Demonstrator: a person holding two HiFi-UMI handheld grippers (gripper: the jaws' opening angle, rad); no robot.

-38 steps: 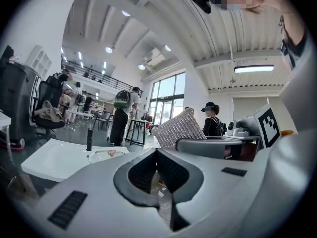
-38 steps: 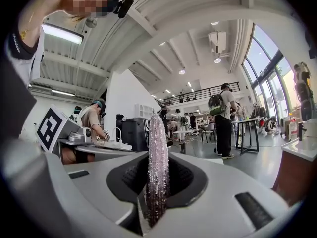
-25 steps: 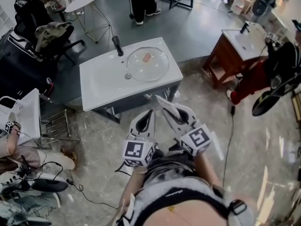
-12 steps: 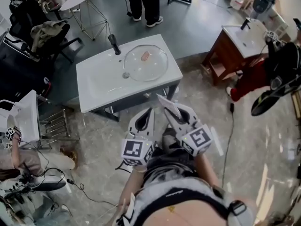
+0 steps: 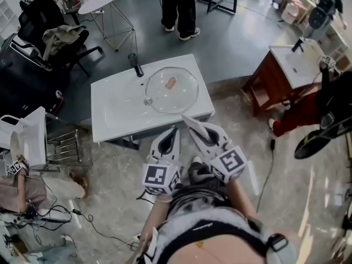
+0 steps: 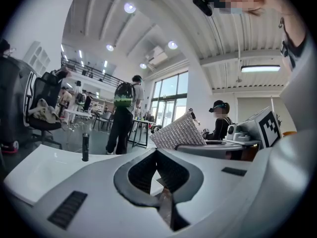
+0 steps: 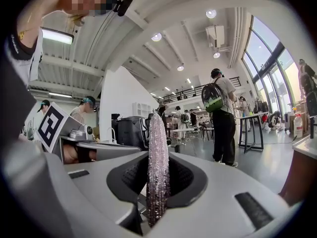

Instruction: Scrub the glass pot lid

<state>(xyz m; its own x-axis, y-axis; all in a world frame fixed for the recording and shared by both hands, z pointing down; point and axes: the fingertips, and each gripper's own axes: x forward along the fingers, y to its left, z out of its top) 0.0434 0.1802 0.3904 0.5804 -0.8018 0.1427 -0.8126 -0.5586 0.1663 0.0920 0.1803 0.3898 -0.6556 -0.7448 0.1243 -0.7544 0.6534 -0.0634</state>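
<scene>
The glass pot lid [image 5: 171,89] lies flat on the white sink unit [image 5: 118,111], with a small pinkish thing [image 5: 170,83] on or under the glass. A black faucet [image 5: 135,65] stands at the lid's far left. My left gripper [image 5: 175,132] is shut and holds nothing, just short of the unit's near edge; in the left gripper view [image 6: 157,151] its jaws meet. My right gripper [image 5: 199,131] is shut on a silvery scrub cloth [image 7: 157,167], which sticks up from the jaws. The same cloth [image 6: 177,132] shows in the left gripper view.
A wooden vanity with a second basin [image 5: 291,65] stands to the right. A person [image 5: 179,4] stands beyond the sink unit. A round white table [image 5: 104,1] and black chairs [image 5: 49,43] are at the back left. A metal rack [image 5: 66,144] and floor cables [image 5: 264,169] lie nearby.
The sink unit and lid have come nearer to both grippers as I walked towards them. Both grippers keep the same pose, and the cloth stays in the right one.
</scene>
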